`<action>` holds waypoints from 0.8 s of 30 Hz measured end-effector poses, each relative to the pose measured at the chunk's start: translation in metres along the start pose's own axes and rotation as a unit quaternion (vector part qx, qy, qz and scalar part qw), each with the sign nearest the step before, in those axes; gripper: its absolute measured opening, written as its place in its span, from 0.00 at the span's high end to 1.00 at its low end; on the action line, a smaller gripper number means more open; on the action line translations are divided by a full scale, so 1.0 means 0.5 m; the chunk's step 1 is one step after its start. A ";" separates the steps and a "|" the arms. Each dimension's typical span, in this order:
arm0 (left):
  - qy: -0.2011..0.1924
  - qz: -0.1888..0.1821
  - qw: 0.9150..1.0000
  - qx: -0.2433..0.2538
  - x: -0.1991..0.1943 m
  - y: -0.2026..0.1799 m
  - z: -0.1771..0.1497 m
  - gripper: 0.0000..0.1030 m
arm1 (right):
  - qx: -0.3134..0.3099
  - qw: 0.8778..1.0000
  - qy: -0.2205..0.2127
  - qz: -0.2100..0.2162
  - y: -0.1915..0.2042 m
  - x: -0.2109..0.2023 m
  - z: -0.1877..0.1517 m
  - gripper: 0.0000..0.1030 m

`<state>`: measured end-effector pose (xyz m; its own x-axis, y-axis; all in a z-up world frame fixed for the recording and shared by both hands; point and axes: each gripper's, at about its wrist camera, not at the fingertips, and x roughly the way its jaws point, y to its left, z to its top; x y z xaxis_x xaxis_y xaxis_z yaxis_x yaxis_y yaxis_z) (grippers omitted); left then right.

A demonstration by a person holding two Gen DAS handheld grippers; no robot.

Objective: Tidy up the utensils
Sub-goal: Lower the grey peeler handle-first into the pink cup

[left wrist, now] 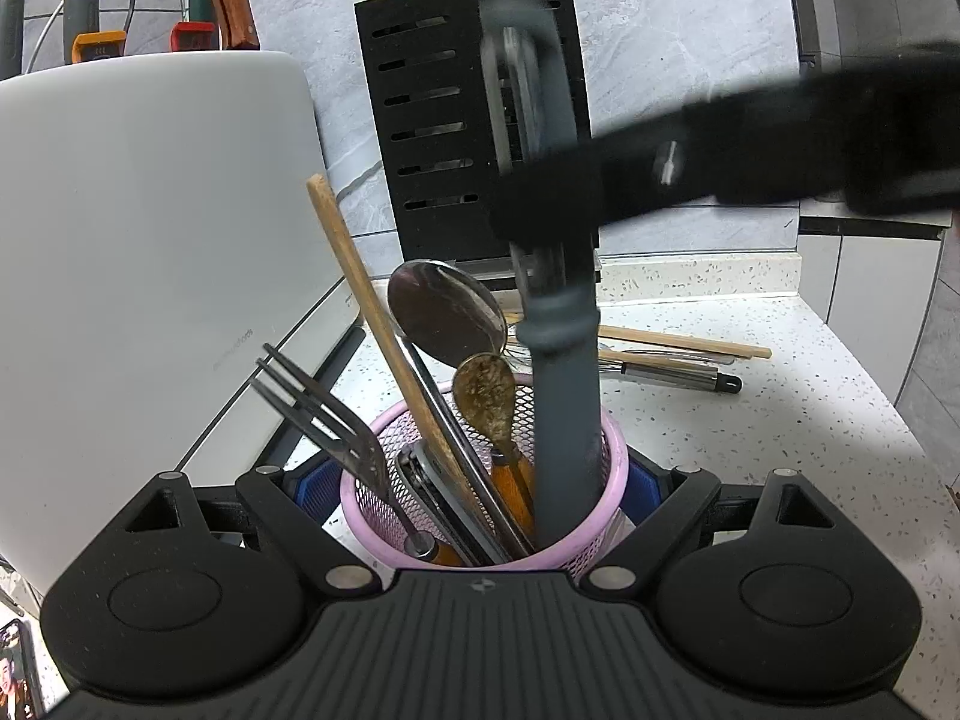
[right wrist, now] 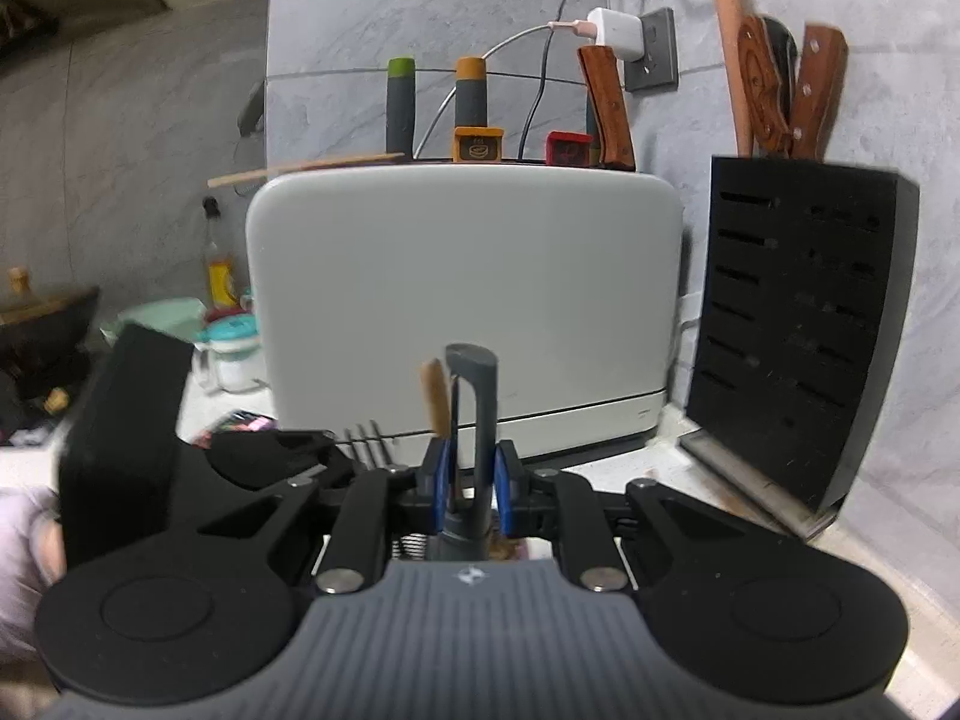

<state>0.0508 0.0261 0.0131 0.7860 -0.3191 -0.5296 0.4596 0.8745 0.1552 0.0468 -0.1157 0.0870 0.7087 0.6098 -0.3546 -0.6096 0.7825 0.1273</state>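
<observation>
Upright in the pink mesh cup (left wrist: pixel 606 468), pinched between the left gripper's (left wrist: pixel 486 483) blue pads, stand a fork (left wrist: pixel 324 414), two spoons, a wooden stick and the grey peeler (left wrist: pixel 564 420) that the right gripper (right wrist: pixel 473 483) clamps.

Our left wrist view looks along its gripper, tilted down, close over a pink mesh cup (left wrist: pixel 591 546) on the speckled counter (left wrist: pixel 750 450), facing the grey wall. Our right wrist view sits nearly level, close behind a grey peeler (right wrist: pixel 480 420), facing the same wall. Both views share the white box (left wrist: pixel 150 240) (right wrist: pixel 468 300), the black knife block (left wrist: pixel 444 138) (right wrist: pixel 798 330) and the peeler (left wrist: pixel 564 408).
</observation>
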 end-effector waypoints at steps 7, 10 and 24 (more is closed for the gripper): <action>0.000 0.000 1.000 0.000 0.001 -0.001 0.000 0.00 | -0.003 1.000 -0.004 0.006 0.005 0.007 -0.003 0.87; 0.000 0.000 1.000 0.000 0.001 -0.002 0.000 0.00 | -0.013 1.000 -0.005 -0.010 0.011 0.006 -0.004 0.87; 0.000 -0.001 1.000 0.000 0.000 -0.002 0.000 0.00 | 0.005 1.000 0.011 -0.006 -0.003 0.005 -0.005 0.87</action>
<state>0.0501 0.0251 0.0132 0.7854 -0.3201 -0.5299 0.4603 0.8742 0.1542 0.0485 -0.1157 0.0839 0.7076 0.5981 -0.3763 -0.5981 0.7905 0.1319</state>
